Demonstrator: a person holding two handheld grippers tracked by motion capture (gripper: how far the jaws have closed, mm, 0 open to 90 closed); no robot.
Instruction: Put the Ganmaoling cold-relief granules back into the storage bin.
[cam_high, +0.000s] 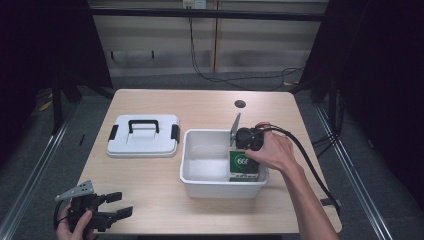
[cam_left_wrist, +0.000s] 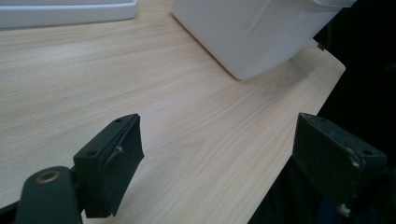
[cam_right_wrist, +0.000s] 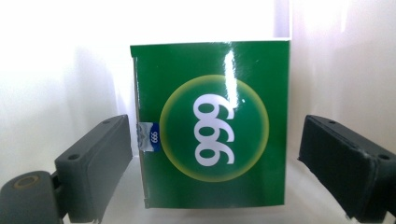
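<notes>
Green box (cam_right_wrist: 212, 123), white "999", glossy

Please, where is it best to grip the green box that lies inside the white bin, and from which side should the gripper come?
Probably from above, jaws closing on the two long side edges of the green box. It lies flat in the white bin, near its right wall, so only its top face and narrow sides are reachable. The right gripper already straddles it, open, a gap at each side.

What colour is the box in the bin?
Green, with a yellow-edged circle and white "999" on the box; best in the right gripper view.
</notes>
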